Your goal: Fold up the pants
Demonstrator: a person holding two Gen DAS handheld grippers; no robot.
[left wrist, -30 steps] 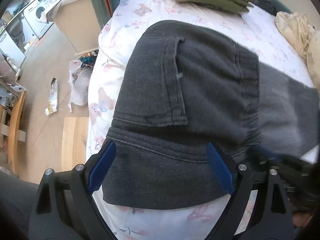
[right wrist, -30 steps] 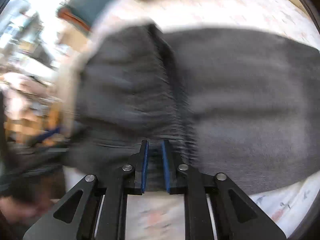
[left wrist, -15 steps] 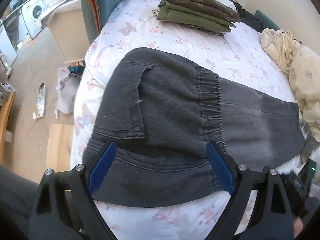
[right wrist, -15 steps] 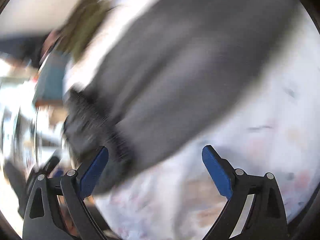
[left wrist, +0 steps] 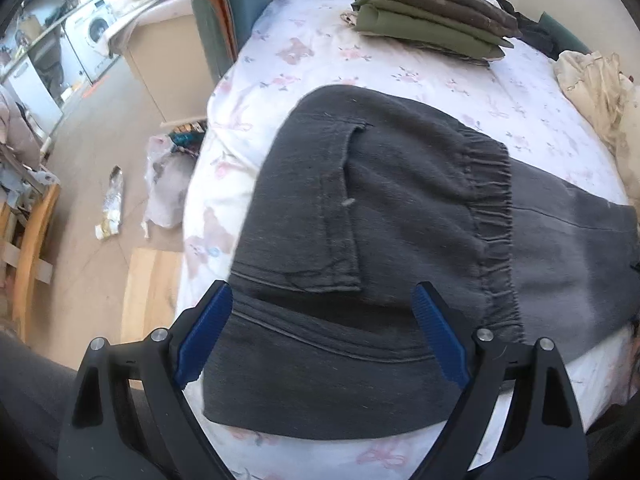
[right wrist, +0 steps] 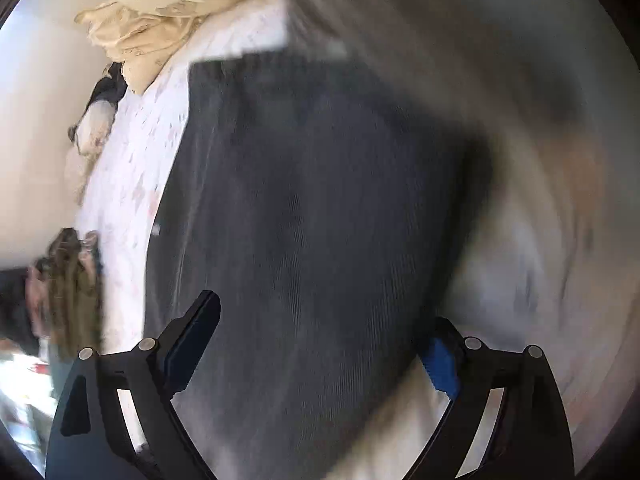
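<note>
In the left wrist view, the left gripper point(left wrist: 320, 332) hangs spread above the dark grey folded cotton pants point(left wrist: 384, 216), which lie on the floral white bedsheet point(left wrist: 332, 56). In the blurred right wrist view, the right gripper point(right wrist: 316, 344), wide but closing, frames the pants point(right wrist: 304, 208) without pressing them.

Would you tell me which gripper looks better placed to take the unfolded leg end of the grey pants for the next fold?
Probably the right gripper: its jaws, now closing a little, straddle the flat leg of the pants. The left gripper hangs open over the already folded waistband part.
</note>
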